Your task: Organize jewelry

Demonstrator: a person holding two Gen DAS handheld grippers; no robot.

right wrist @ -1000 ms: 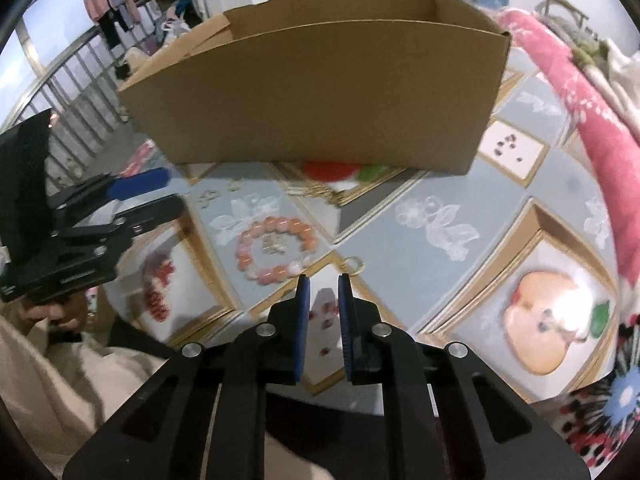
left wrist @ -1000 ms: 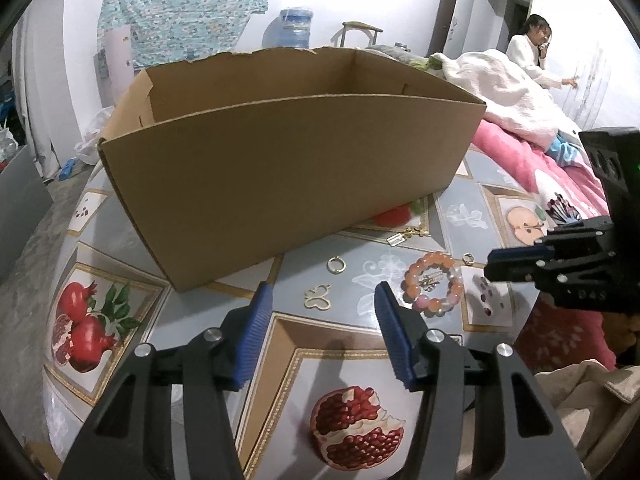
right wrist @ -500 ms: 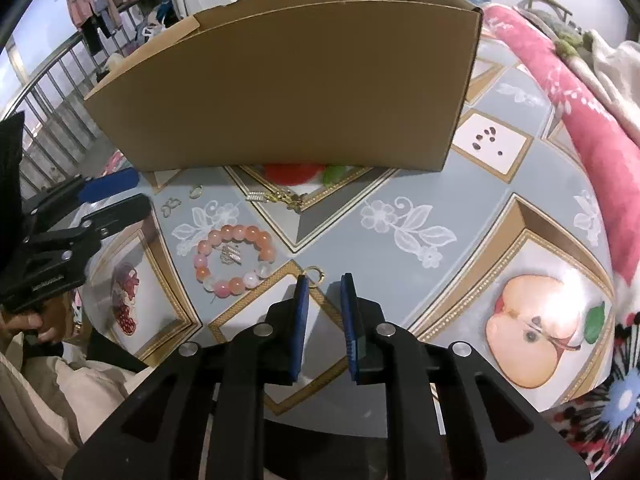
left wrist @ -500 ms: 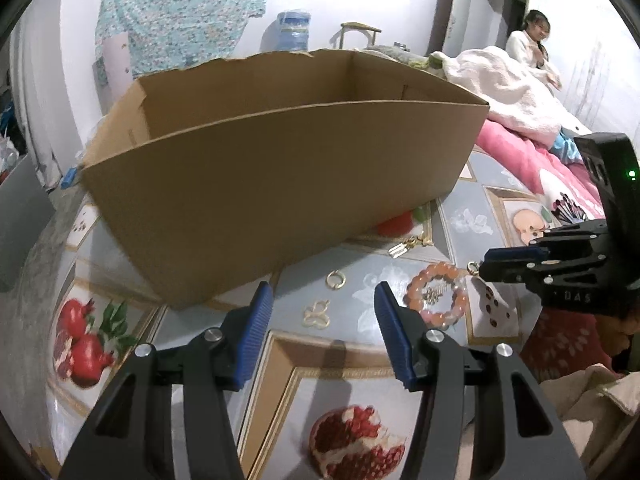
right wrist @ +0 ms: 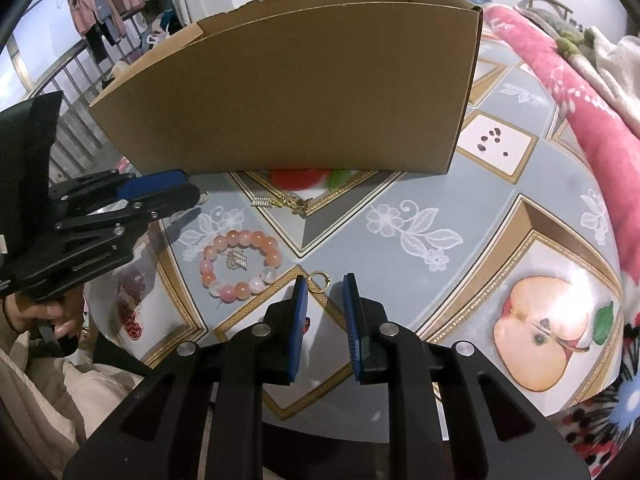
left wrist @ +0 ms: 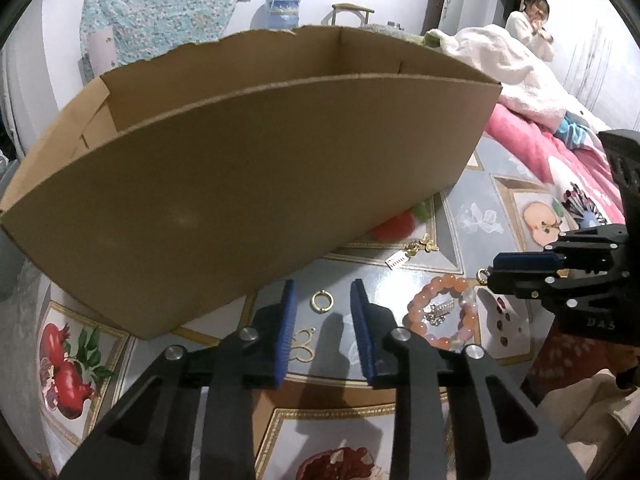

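Observation:
A brown cardboard box [left wrist: 248,184] stands open-topped on the patterned tablecloth; it also shows in the right wrist view [right wrist: 304,92]. In front of it lie a pink bead bracelet [left wrist: 440,316] [right wrist: 240,264], a gold ring [left wrist: 322,301], a gold butterfly charm [left wrist: 302,344], a gold chain with a tag [left wrist: 412,250] [right wrist: 280,201] and a second gold ring [right wrist: 319,280]. My left gripper [left wrist: 322,290] is open, its tips either side of the first ring. My right gripper [right wrist: 325,284] is open with the second ring just ahead of its tips.
The tablecloth [right wrist: 460,216] carries fruit pictures and hangs over the table edge at the right. A pink blanket [right wrist: 560,80] lies beyond it. A person [left wrist: 532,12] sits in the background. A railing with hanging clothes [right wrist: 100,12] is at the far left.
My left gripper moved forward and narrowed around the ring. My right gripper moved up to the second ring and its jaws opened from nearly closed.

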